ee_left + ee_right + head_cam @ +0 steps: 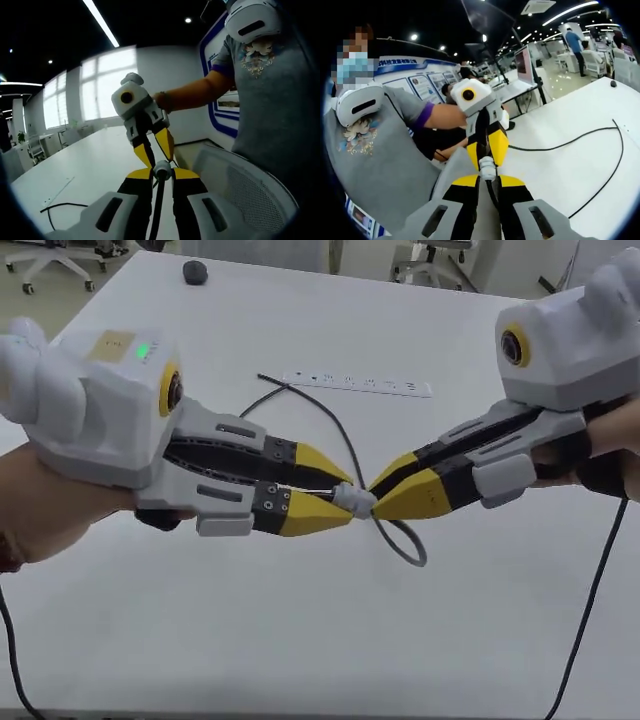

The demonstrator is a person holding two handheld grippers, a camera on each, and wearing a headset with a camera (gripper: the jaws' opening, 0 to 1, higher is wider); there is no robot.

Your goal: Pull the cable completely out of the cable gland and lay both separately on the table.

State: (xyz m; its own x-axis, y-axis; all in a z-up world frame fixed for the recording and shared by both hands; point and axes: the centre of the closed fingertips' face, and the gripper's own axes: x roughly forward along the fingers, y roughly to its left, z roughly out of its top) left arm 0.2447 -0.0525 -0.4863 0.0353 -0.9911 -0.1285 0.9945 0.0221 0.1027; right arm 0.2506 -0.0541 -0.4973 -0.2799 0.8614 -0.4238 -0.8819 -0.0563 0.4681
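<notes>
While cable gland [352, 500] sits pinched between both tongs, clear of bench [300, 640]: left tongs [345, 495] clamped tight on gland body, right tongs [378, 500] closed on cable [340, 435] just beside gland. Cable looks soft, light, rubbery; slack loop droops below gland, rest trails beyond gland. Gland probably hard, slick: grip body, pull cable close in. Yellow tips hide exit; inserted length unreadable.

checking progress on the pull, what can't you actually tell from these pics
How much cable sits inside the gland: every view, the left gripper and right gripper tips close around it.
What the cable's far end carries: head view, too small.
Markings on the white strip: head view, too small.
Dark thing at the table's far edge: blurred.
</notes>
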